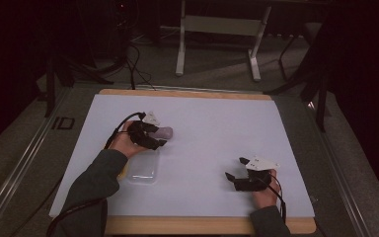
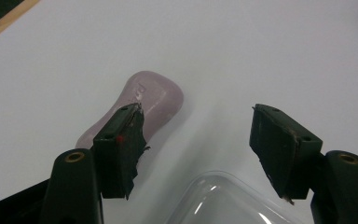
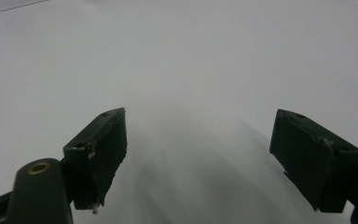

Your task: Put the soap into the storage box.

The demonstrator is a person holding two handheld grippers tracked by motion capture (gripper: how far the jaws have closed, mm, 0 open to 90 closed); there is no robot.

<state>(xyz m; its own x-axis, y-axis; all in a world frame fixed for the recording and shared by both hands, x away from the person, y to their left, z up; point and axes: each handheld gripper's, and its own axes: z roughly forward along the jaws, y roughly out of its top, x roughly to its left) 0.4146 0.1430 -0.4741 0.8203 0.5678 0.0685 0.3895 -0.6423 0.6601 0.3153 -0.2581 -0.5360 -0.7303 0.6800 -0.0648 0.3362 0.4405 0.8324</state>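
From the high view I am looking down on a table covered by a white sheet, with a wooden edge showing at the near and far sides. My left gripper sits over the left half of the sheet, held in a hand with a dark green sleeve behind it. Just beyond its tips lies a pale mauve bar of soap, curved in at the waist, flat on the sheet. In the left gripper view the jaws of the left gripper stand wide apart and hold nothing; the bar of soap lies beside and partly behind the jaw on the left of that view, outside the gap. A clear plastic container rests on the sheet just nearer to me than this gripper, and its rounded rim shows low between the jaws. My right gripper is well apart, over the near right part of the sheet. In the right gripper view its jaws are also spread wide and empty, with bare white sheet beyond them.
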